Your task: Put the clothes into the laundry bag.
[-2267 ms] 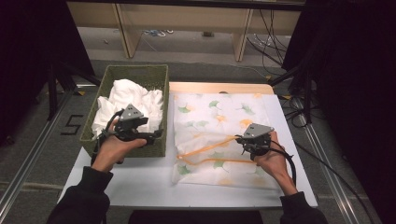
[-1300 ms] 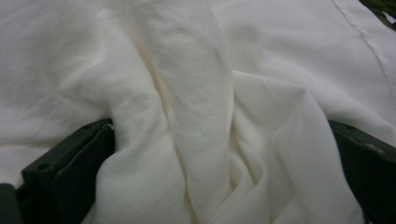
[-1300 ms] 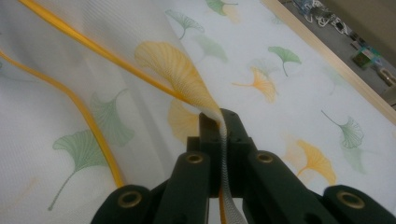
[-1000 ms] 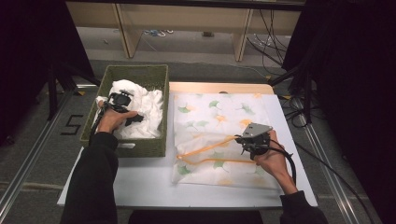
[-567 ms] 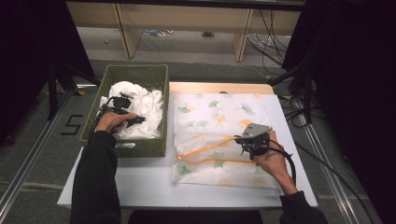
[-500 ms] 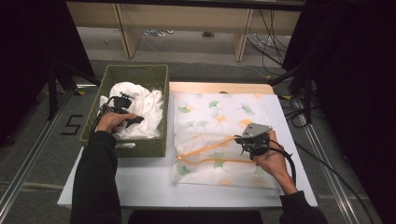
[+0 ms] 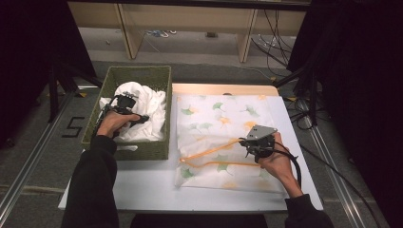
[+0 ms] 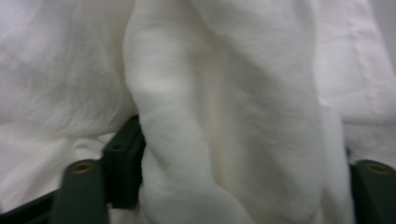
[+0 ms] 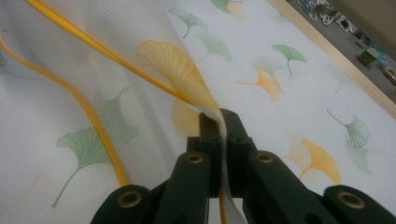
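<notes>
A white table [image 7: 157, 183] stands on grey floor [image 7: 47, 147] among dark curtains. At its left, a green woven basket [image 7: 124, 148] holds a crumpled white cloth [image 7: 147, 102]; the left gripper [image 7: 124, 102], jaws just reopening, has a thick fold between them. Right, the ginkgo-print mesh bag [image 7: 223, 118] lies flat, long axis running away from the person; the right gripper [image 7: 254, 145] pinches its raised orange-trimmed edge.

White tabletop [image 7: 152, 187] with a pale wooden strip along its far edge. Two items lay directly on it: a green woven basket [image 7: 126, 151] at the left, and just beside it a mesh bag [image 7: 223, 114] printed with green and yellow leaves, covering the right half.
</notes>
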`<state>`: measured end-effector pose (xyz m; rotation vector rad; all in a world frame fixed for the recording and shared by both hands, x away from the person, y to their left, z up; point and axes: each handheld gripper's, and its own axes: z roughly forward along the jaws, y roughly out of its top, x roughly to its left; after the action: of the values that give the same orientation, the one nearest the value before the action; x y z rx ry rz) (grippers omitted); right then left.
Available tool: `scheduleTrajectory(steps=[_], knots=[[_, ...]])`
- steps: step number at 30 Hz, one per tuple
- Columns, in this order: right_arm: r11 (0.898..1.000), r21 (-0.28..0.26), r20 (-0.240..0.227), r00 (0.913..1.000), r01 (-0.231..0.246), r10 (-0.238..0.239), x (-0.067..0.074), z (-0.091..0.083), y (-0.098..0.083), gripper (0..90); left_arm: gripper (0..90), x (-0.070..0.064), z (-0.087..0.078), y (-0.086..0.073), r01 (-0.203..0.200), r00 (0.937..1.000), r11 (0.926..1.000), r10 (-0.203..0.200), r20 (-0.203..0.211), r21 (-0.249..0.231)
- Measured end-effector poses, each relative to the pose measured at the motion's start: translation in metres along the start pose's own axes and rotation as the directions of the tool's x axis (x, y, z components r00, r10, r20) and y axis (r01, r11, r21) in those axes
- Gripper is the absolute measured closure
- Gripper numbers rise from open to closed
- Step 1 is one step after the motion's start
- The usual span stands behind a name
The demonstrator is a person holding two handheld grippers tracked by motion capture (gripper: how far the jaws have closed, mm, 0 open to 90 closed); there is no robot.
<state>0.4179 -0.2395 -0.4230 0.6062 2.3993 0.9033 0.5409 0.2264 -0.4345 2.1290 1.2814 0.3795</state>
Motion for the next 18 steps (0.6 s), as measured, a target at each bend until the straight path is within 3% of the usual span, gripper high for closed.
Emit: scheduleTrajectory(steps=[1, 2, 3, 5, 6, 7, 8, 9, 10, 11, 13, 14, 16, 17, 18], knots=[[1.000, 0.000, 0.000, 1.0000, 0.000, 0.000, 0.000, 0.000, 0.000, 89.7, 25.7, 0.000, 0.002, 0.000, 0.007, 0.9981, 1.0000, -0.007, -0.061, -0.004], [1.000, -0.002, 0.000, 1.0000, -0.001, 0.001, 0.000, 0.000, 0.000, 89.7, 19.0, 0.001, 0.001, 0.001, 0.033, 0.9931, 0.9992, -0.031, -0.113, 0.022], [1.000, -0.002, -0.001, 1.0000, -0.001, 0.001, 0.000, -0.001, 0.000, 89.7, 13.4, 0.003, 0.000, 0.002, 0.054, 0.9886, 0.9977, -0.048, -0.143, 0.041], [1.000, -0.001, -0.001, 1.0000, 0.001, -0.001, 0.000, 0.000, 0.000, 89.7, 11.4, 0.004, 0.001, 0.002, 0.061, 0.9872, 0.9970, -0.053, -0.151, 0.048], [1.000, -0.001, -0.002, 1.0000, 0.002, -0.002, 0.000, 0.000, 0.000, 89.7, 11.2, 0.004, 0.001, 0.004, 0.063, 0.9829, 0.9968, -0.053, -0.176, 0.049], [1.000, 0.002, 0.001, 1.0000, -0.010, 0.010, 0.001, 0.000, -0.001, 89.7, 9.7, 0.004, 0.000, 0.006, 0.053, 0.9777, 0.9969, -0.040, -0.206, 0.058], [1.000, 0.003, 0.001, 1.0000, -0.009, 0.009, 0.001, 0.000, -0.001, 89.7, 5.0, 0.002, -0.001, 0.007, 0.044, 0.9671, 0.9976, -0.029, -0.253, 0.053], [1.000, 0.003, 0.001, 1.0000, -0.009, 0.009, 0.001, 0.000, -0.001, 89.7, 0.1, 0.002, -0.001, 0.007, 0.044, 0.9671, 0.9976, -0.029, -0.253, 0.053], [1.000, 0.002, 0.004, 0.9999, -0.011, 0.011, 0.001, 0.000, -0.001, 89.7, 0.1, 0.001, -0.003, 0.007, 0.034, 0.9564, 0.9982, -0.018, -0.291, 0.050], [1.000, 0.015, -0.006, 0.9996, -0.026, 0.026, 0.001, -0.001, -0.001, 89.7, 0.0, 0.006, -0.004, 0.004, 0.079, 0.9613, 0.9960, -0.065, -0.268, 0.042], [1.000, 0.009, -0.004, 0.9998, -0.018, 0.018, 0.001, 0.000, -0.001, 89.7, 0.0, 0.013, -0.002, 0.000, 0.115, 0.9665, 0.9927, -0.104, -0.234, 0.036], [1.000, 0.005, -0.002, 0.9999, -0.014, 0.014, 0.001, 0.000, -0.001, 89.7, 0.0, 0.013, -0.002, 0.000, 0.115, 0.9665, 0.9927, -0.104, -0.234, 0.036], [1.000, 0.003, -0.004, 0.9999, -0.014, 0.014, 0.001, 0.000, -0.001, 89.7, 0.0, 0.024, 0.008, -0.011, 0.187, 0.9724, 0.9822, -0.181, -0.147, 0.022], [1.000, 0.002, -0.007, 1.0000, 0.002, -0.002, 0.000, 0.000, -0.001, 89.7, 0.0, 0.024, 0.008, -0.011, 0.187, 0.9724, 0.9822, -0.181, -0.147, 0.022], [1.000, 0.005, -0.006, 1.0000, 0.007, -0.007, 0.000, 0.000, -0.001, 89.6, 0.0, 0.029, 0.011, -0.015, 0.196, 0.9744, 0.9805, -0.192, -0.117, 0.020]])
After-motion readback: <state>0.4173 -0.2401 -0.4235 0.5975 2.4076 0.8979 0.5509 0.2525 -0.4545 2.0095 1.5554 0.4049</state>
